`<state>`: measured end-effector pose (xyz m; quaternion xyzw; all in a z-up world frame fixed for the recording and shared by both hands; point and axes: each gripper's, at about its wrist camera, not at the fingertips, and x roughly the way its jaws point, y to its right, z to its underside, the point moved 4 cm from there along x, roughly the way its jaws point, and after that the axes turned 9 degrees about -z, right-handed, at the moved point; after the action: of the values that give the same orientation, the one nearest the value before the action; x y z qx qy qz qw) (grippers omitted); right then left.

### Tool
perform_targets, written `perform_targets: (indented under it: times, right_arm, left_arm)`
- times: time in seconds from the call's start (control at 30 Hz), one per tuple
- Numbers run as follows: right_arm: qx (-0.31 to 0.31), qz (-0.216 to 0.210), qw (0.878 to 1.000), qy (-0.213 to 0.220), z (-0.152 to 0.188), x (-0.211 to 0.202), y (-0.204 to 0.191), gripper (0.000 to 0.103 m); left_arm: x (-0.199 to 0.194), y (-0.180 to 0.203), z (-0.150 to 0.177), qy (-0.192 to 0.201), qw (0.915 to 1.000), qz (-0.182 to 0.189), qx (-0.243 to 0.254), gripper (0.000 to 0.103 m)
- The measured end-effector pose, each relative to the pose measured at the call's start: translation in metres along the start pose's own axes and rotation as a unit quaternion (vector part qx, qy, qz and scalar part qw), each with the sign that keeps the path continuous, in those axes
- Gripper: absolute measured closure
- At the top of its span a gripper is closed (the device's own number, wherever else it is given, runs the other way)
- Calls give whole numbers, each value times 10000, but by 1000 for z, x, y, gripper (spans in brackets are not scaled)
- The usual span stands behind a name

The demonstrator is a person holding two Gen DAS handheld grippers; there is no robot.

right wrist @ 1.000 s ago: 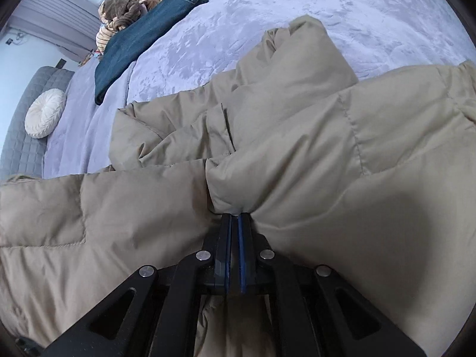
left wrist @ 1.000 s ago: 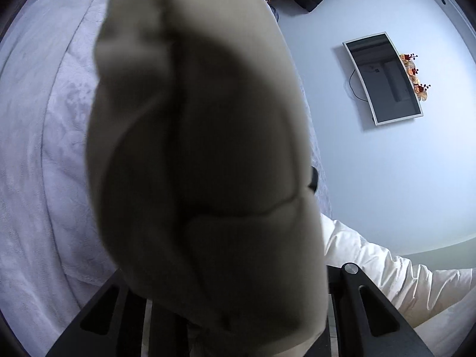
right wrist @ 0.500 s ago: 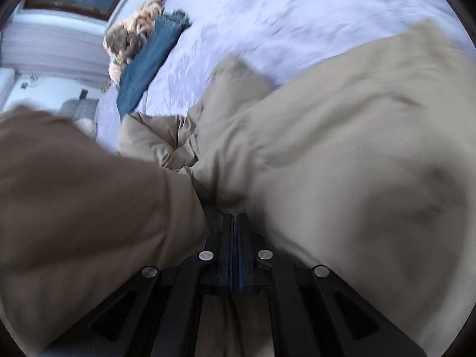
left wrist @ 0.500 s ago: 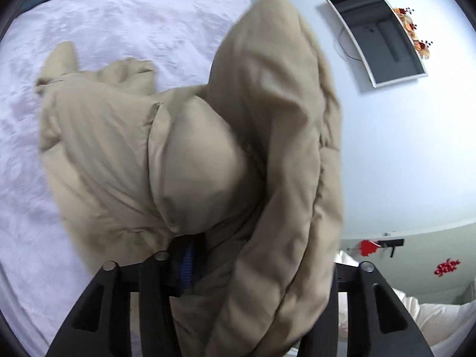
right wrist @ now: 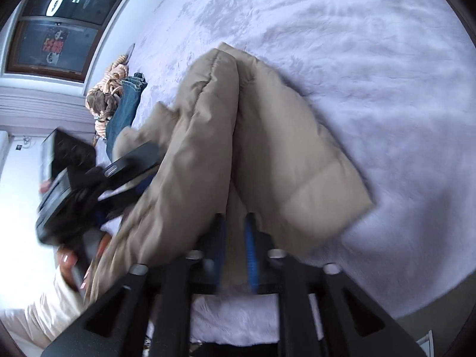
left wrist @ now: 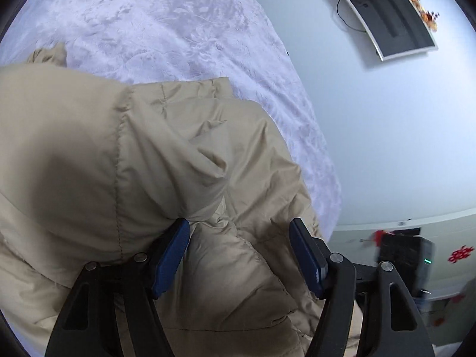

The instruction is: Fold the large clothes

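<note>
A beige puffer jacket lies folded over itself on the white plush bed cover. My left gripper is open, its blue pads wide apart with jacket fabric lying loose between them. In the right wrist view the jacket lies doubled in two thick layers. My right gripper has its jaws slightly parted, with a fold of the jacket between the blue pads. The left gripper also shows there, blurred, at the jacket's left side.
Folded blue jeans and a striped bundle of clothes lie at the bed's far side. A wall television hangs on the white wall. A dark window is behind the bed.
Both grippers swung the jacket over and laid it down on the bed. My left gripper opened and let go of the fabric. My right gripper's jaws parted slightly.
</note>
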<state>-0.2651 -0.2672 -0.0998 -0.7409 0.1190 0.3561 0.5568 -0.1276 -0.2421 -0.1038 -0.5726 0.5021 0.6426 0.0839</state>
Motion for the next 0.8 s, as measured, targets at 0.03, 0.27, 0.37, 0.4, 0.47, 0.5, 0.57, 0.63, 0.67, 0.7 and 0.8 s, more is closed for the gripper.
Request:
perform_targets:
  times: [0.03, 0.27, 0.37, 0.4, 0.47, 0.5, 0.57, 0.63, 0.67, 0.7, 0.8]
  right_arm:
    - [-34, -57, 9999, 77, 5, -10, -3, 36]
    - [-218, -1081, 9938, 159, 32, -50, -40, 19]
    - [-426, -869, 9952, -125, 30, -31, -46, 19]
    - [-522, -573, 9968, -179, 29, -20, -47, 19]
    - [-640, 19, 9978, -172, 23, -2, -45, 36]
    - [-694, 128, 9974, -142, 20, 3, -44, 72]
    - [-829, 435, 9956, -97, 14, 7, -41, 84]
    - [-1164, 637, 9912, 17, 9, 5, -47, 87]
    - [-1362, 756, 9878, 51, 10, 3, -50, 88]
    - [-1595, 894, 9831, 97, 11, 0, -54, 88]
    - [-1994, 1178, 9726, 185, 9, -7, -55, 88]
  left_arm:
    - [7, 13, -2, 15, 9999, -91, 92, 33]
    - [5, 10, -15, 60, 9986, -442, 284, 33]
    - [-21, 5, -11, 397, 9966, -551, 456, 33]
    - [-36, 7, -10, 647, 9944, -632, 549, 33]
    - [-66, 1, -10, 1193, 9865, -915, 645, 33]
    - [-82, -5, -10, 1491, 9803, -1127, 637, 33]
    - [-104, -27, -10, 1929, 9672, -1570, 517, 33]
    - [-113, -56, -14, 2124, 9569, -1959, 271, 33]
    - [-111, -71, -18, 2130, 9533, -2137, 144, 33]
    - [-106, -85, -23, 2092, 9512, -2268, 10, 33]
    - [-75, -108, -43, 1990, 9545, -2199, -304, 33]
